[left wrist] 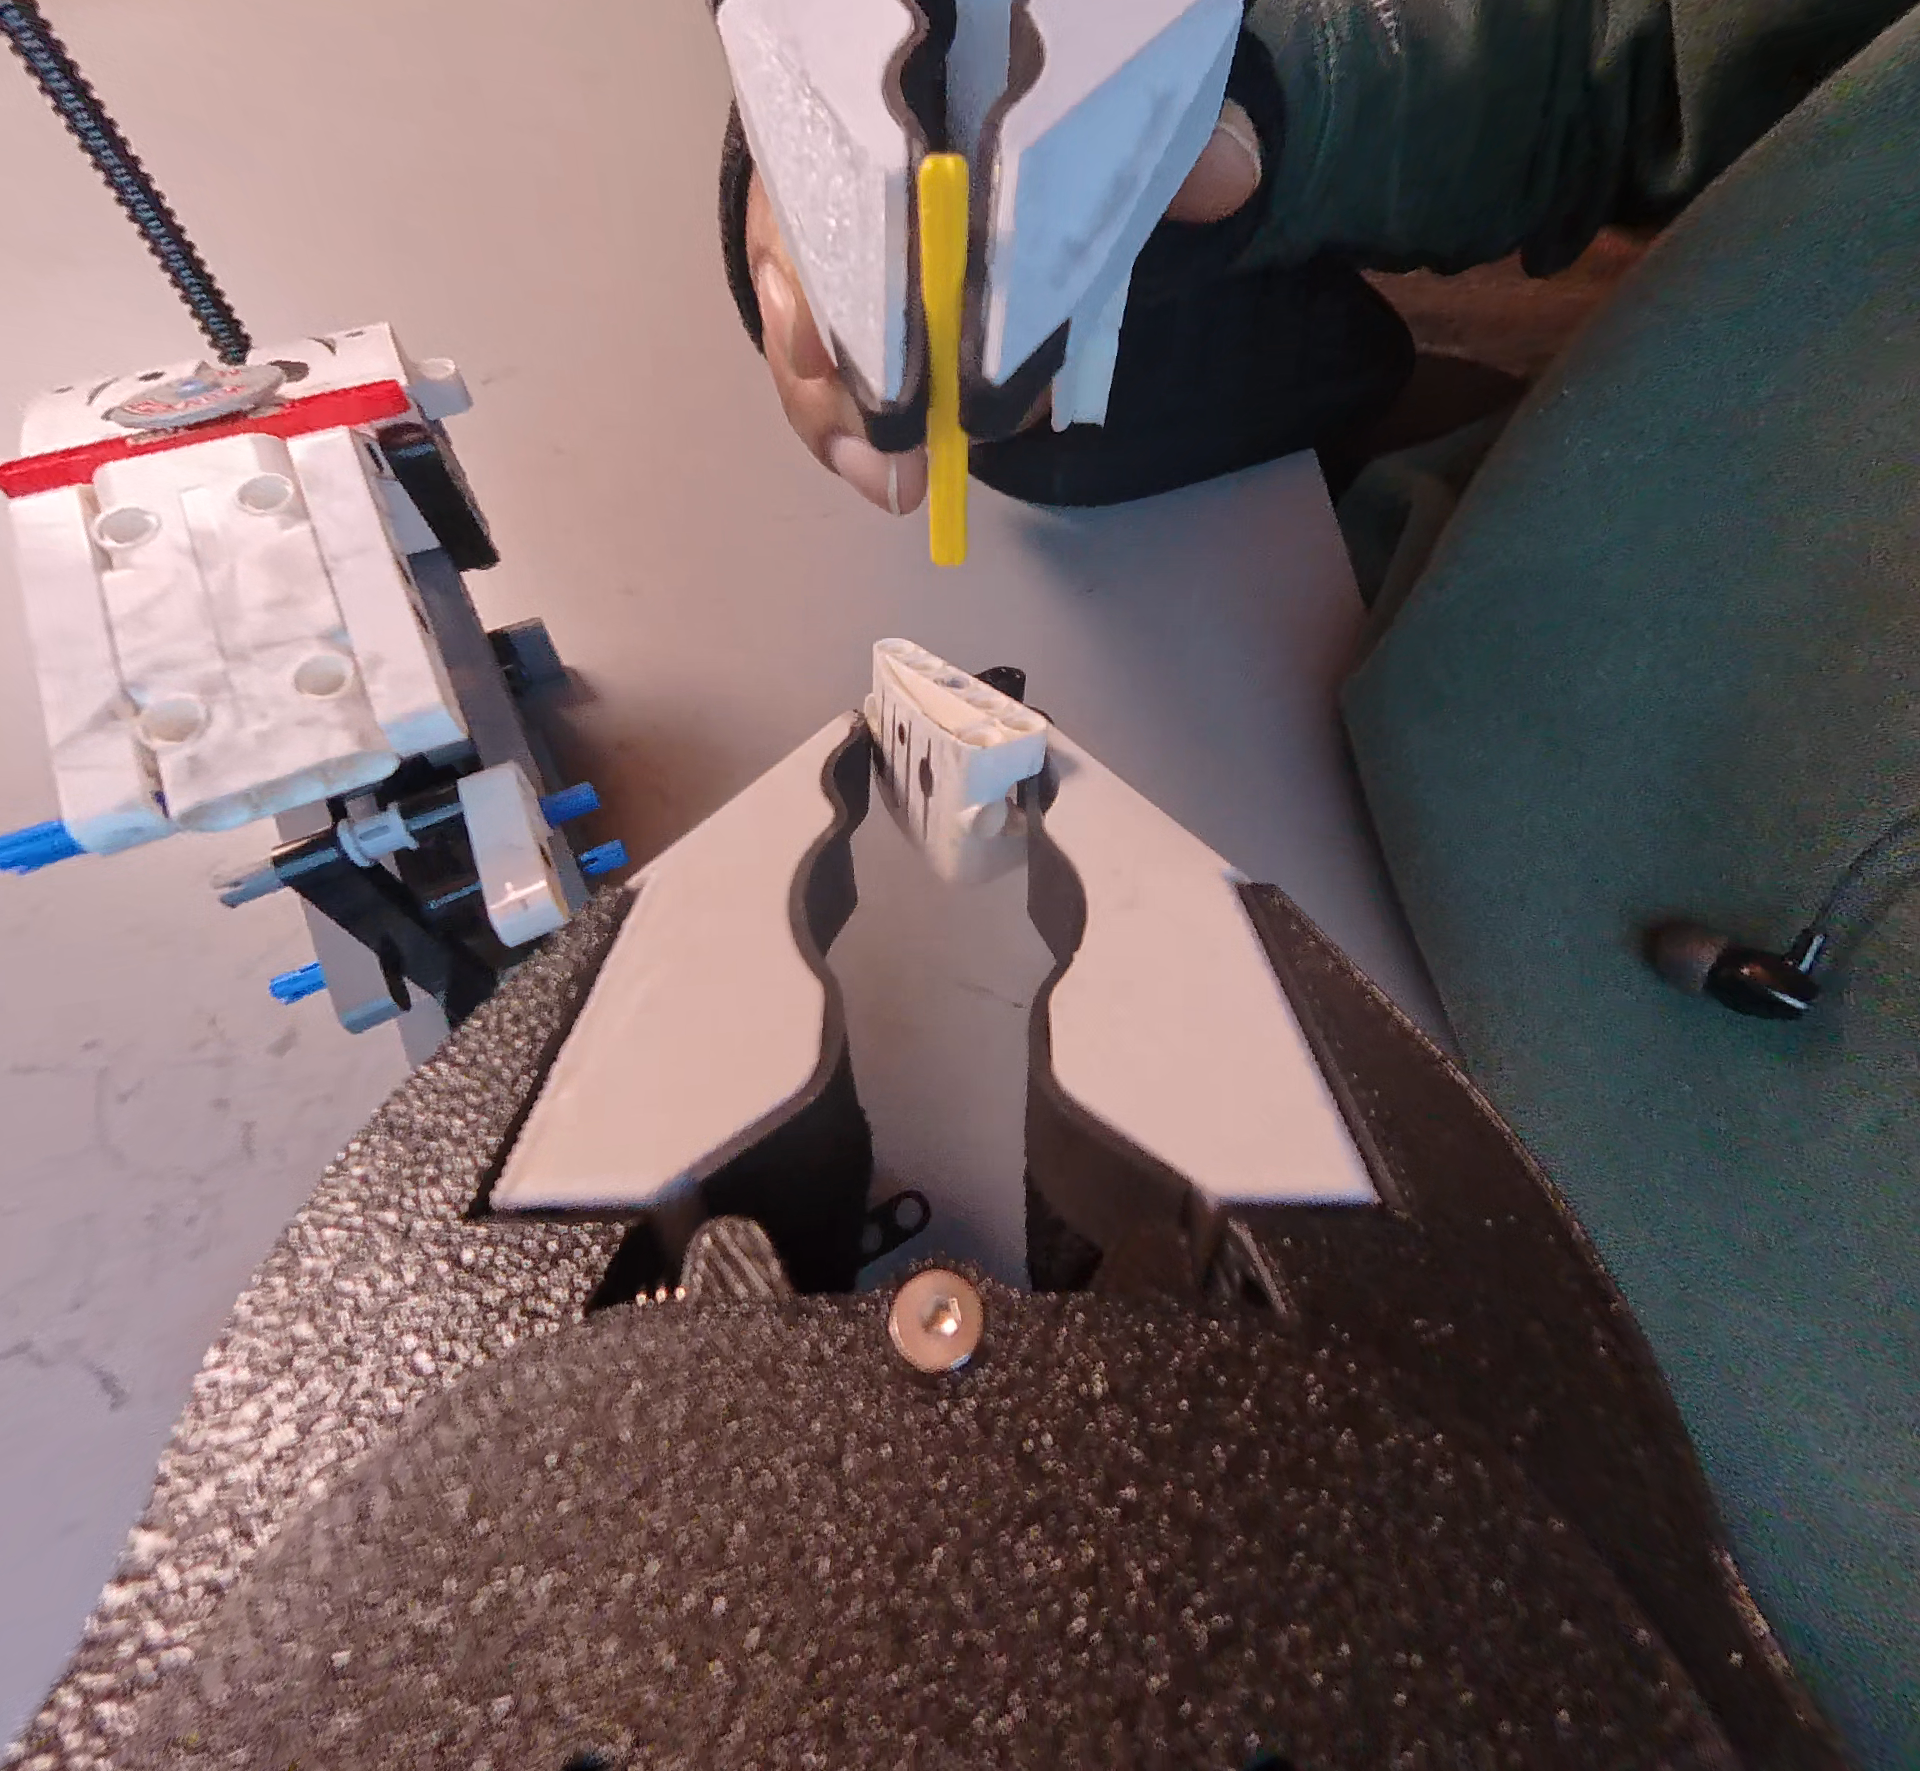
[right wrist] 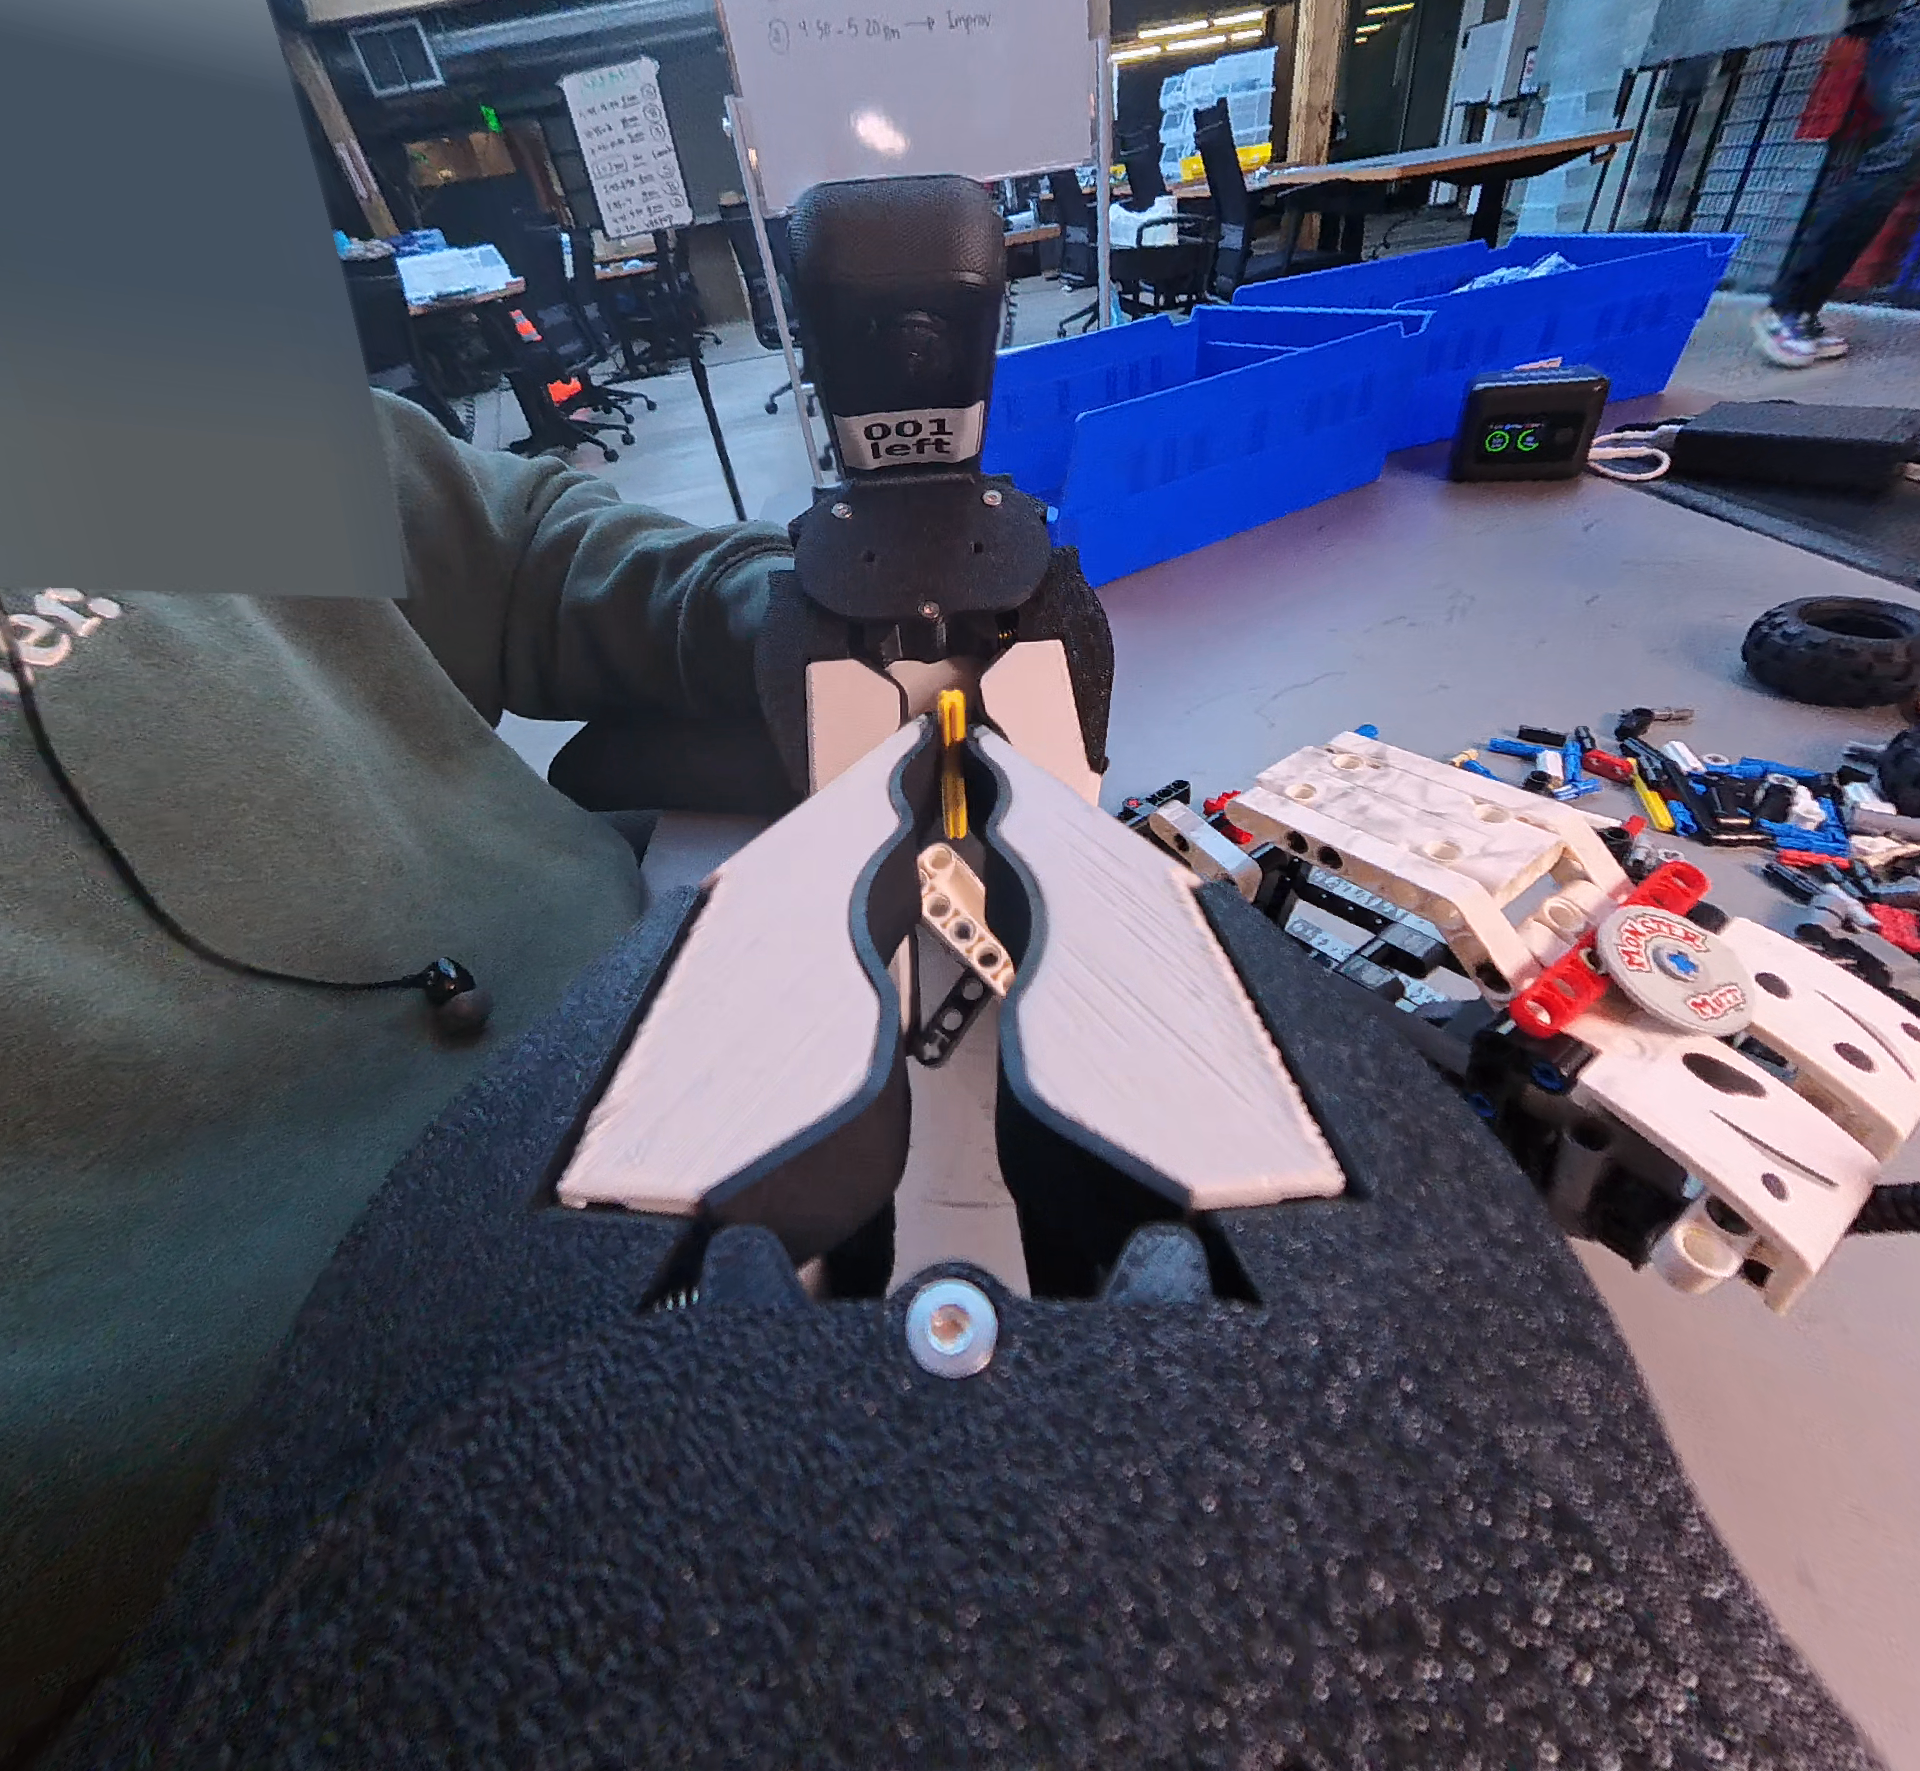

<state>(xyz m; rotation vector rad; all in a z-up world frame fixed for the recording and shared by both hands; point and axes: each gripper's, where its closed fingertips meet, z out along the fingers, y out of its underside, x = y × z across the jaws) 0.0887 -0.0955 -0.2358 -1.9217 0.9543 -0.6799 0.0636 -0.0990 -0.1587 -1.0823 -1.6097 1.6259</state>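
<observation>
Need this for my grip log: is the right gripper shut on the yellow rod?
Shut. The right gripper pinches the yellow rod between its fingertips; the rod's end sticks out past them.

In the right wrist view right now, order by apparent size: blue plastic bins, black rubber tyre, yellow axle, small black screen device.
1. blue plastic bins
2. black rubber tyre and small black screen device: look alike, and they sit at different depths, so unranked
3. yellow axle, thin, pinched at the right gripper

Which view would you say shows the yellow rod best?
The left wrist view: the yellow rod shows nearly full length, clamped in the right gripper. The right wrist view shows only a sliver between that gripper's fingertips.
</observation>
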